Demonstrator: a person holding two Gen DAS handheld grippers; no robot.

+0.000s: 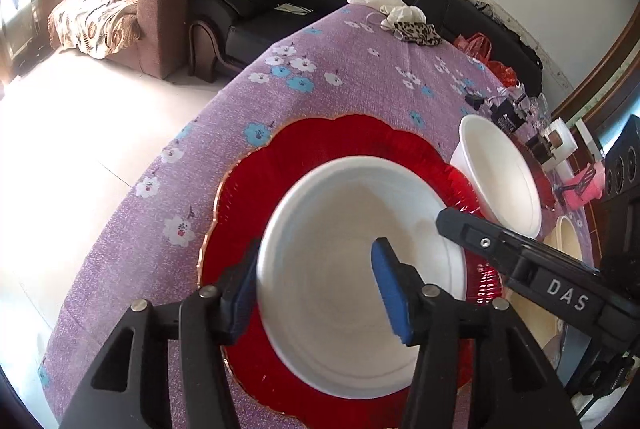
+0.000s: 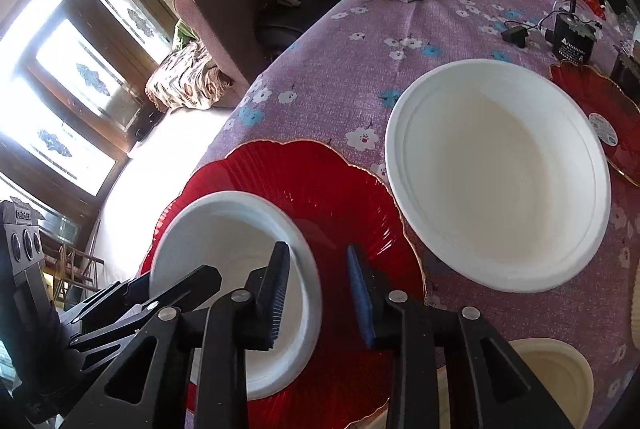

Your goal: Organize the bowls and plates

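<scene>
My left gripper has its fingers apart, straddling the near-left rim of a white bowl that sits in the middle of a red scalloped plate; one blue pad is inside the bowl, the other outside the wall, and I cannot tell whether either touches it. My right gripper also has its fingers apart, hovering over the same plate just beside the bowl, gripping nothing. A second white bowl stands on the purple flowered surface right next to the plate, with another red plate beyond it. A cream-coloured dish lies at the near edge.
</scene>
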